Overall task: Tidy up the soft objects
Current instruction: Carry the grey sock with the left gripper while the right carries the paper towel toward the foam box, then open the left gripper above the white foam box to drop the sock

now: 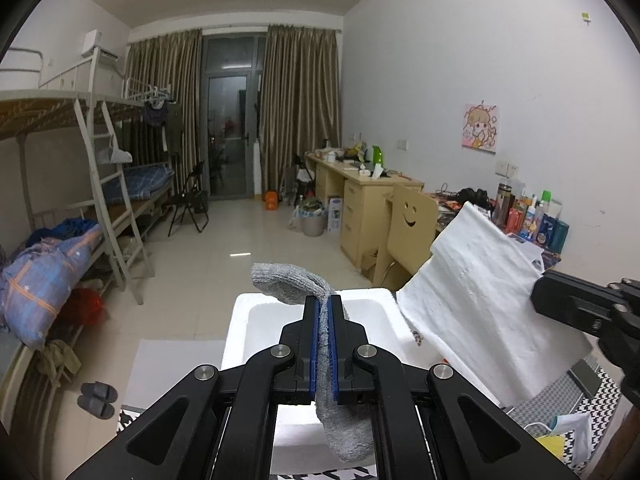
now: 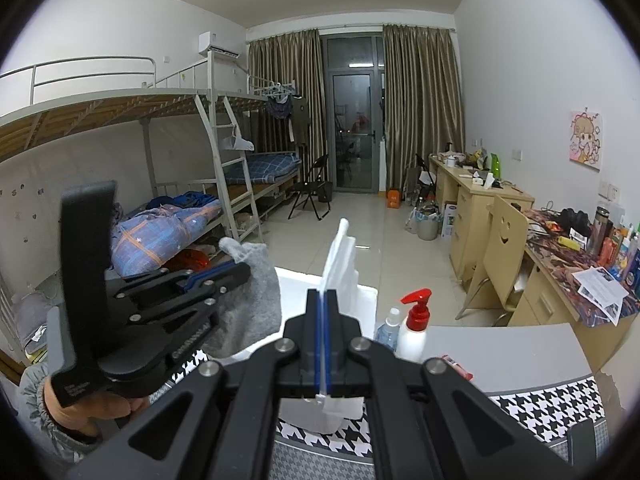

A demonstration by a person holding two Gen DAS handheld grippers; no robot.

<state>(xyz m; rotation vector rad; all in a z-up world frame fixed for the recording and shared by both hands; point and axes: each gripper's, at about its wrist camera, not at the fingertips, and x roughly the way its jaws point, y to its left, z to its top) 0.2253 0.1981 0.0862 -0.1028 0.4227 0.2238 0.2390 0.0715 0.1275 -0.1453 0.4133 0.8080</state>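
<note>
My left gripper [image 1: 324, 304] is shut on a grey knitted sock [image 1: 288, 280], whose toe sticks up past the fingertips and whose other end hangs below the jaws. It hovers over an open white foam box [image 1: 244, 320]. In the right wrist view, the left gripper [image 2: 240, 268] shows at the left with the grey sock [image 2: 256, 304] draped over it and a hand [image 2: 80, 408] on its handle. My right gripper [image 2: 324, 294] is shut on a white cloth [image 2: 340, 256], seen edge-on above the foam box [image 2: 370, 300]. In the left wrist view that white cloth [image 1: 476, 280] spreads wide at the right.
A red-topped pump bottle [image 2: 416, 320] and a clear bottle [image 2: 390, 332] stand right of the box on a houndstooth tablecloth [image 2: 552, 404]. Bunk beds [image 2: 180, 208] line the left wall. Cluttered desks [image 2: 472, 196] and a smiley chair [image 2: 504, 232] line the right.
</note>
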